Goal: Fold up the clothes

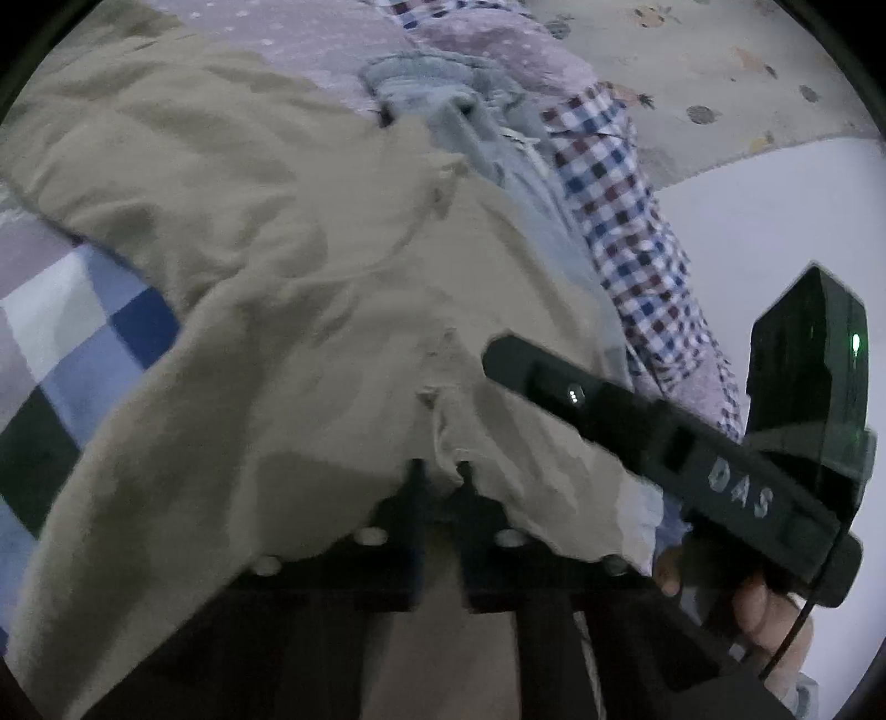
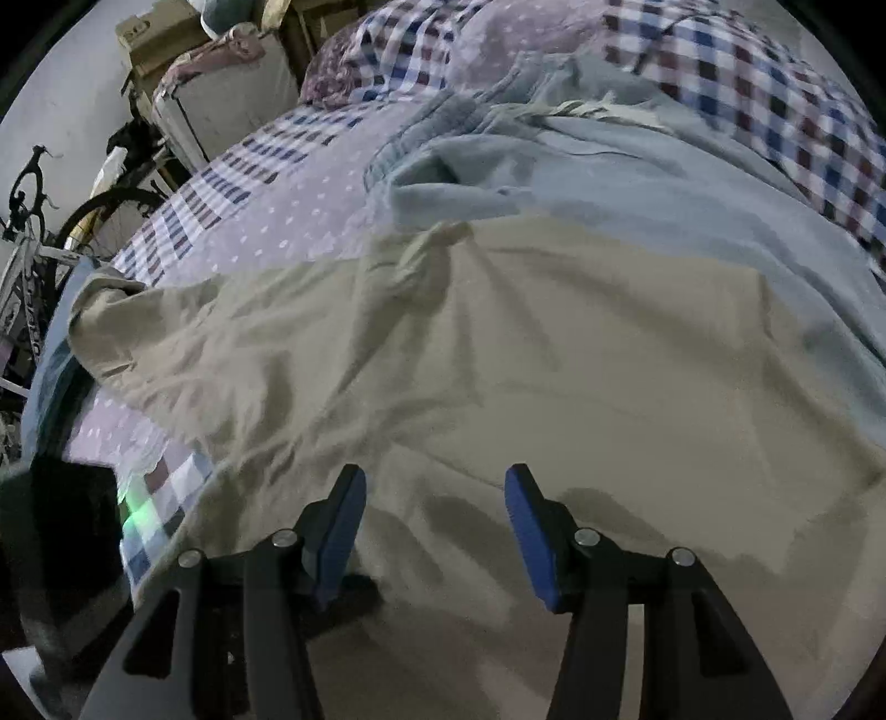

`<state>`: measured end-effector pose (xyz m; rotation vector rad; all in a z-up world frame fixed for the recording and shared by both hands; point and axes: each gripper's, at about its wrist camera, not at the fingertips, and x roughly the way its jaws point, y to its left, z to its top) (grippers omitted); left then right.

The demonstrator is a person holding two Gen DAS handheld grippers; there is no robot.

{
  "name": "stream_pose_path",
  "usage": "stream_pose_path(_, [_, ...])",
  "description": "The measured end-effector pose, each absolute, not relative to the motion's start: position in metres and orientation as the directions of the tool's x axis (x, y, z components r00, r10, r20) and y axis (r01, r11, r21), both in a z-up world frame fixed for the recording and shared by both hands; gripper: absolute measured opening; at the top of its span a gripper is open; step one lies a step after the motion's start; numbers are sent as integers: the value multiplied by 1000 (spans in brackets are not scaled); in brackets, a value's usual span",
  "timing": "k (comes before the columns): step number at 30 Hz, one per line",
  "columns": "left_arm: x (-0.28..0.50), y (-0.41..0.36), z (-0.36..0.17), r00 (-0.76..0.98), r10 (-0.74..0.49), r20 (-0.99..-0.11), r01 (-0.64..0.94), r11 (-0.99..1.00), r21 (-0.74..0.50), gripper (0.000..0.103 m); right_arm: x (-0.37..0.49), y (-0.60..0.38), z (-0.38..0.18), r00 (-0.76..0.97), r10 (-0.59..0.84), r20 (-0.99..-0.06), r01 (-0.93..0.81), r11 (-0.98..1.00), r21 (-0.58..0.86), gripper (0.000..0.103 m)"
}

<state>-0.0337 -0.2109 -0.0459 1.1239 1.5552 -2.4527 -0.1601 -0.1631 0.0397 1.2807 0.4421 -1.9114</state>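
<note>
The khaki garment (image 2: 498, 360) lies spread over the bed (image 2: 288, 221), covering most of the patterned quilt and creased across its whole width. All places below are told from this garment.

The left gripper (image 1: 440, 471) sits at the garment's near edge. Its fingers (image 1: 415, 476) stand close together with a bunched fold of the khaki cloth pinched between them, the fabric rising in a ridge just beyond the tips. The garment drapes away from that pinch over the bed.

The right gripper (image 2: 434, 531) hovers over the garment's near part, jaws wide apart, with only flat khaki cloth showing between the blue pads (image 2: 346, 531). Whether the tips touch the fabric cannot be told. In the left wrist view this gripper shows as a black body (image 1: 664, 437) crossing the garment's right side, held by a hand (image 1: 775, 609).

Beyond the garment's far edge lies a pale blue piece of clothing (image 2: 609, 183), partly under the khaki. Past that and to the right lies a checked shirt (image 2: 747, 83) in red, blue and white.

Off the garment's left end, past the bed, stand a bicycle (image 2: 50, 243) and cardboard boxes (image 2: 166, 39) by the wall.
</note>
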Motion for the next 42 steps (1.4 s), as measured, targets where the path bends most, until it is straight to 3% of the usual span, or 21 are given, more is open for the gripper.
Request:
stream_pose_path(7, [-31,-215,-47,-741,353,-572,384,-476,-791,3,-160,-180,27,-195,-346,-918,795,-603,58,56])
stream_pose_path(8, [-31,-215,-48,-741,354,-570,384,-473,-793,3,-159,-181,26,-187,-345,-920,799,-598,62,49])
stream_pose_path(9, [-31,-216,-48,-742,357,-567,383,-468,-796,3,-159,-182,25,-179,-345,-921,803,-592,65,24])
stream_pose_path(10, [-30,-216,-47,-743,360,-565,382,-465,-799,3,-157,-182,25,-189,-338,-922,811,-583,47,8])
stream_pose_path(11, [-30,-217,-47,-745,362,-560,380,-459,-803,3,-154,-183,26,-205,-329,-922,820,-572,22,5])
stream_pose_path(18, [-23,-227,-28,-812,332,-480,328,-420,-846,2,-158,-184,70,-272,-413,-869,818,-575,18,5])
stream_pose_path(28, [-12,-242,-33,-819,240,-521,406,-398,-822,2,-144,-216,50,-287,-394,-873,827,-562,-18,5])
stream_pose_path(35, [-19,-243,-42,-797,226,-560,442,-414,-796,3,-150,-222,24,-282,-351,-893,810,-586,-25,10])
stream_pose_path(37, [-20,-241,-44,-789,227,-571,447,-425,-787,3,-153,-214,26,-293,-361,-886,786,-619,-8,20])
stream_pose_path(39, [-20,-241,-43,-789,227,-571,447,-427,-786,3,-157,-200,37,-313,-384,-869,764,-646,11,52])
stream_pose_path(42, [-18,-241,-43,-785,225,-577,450,-434,-781,3,-167,-154,70,-357,-433,-828,728,-685,45,60])
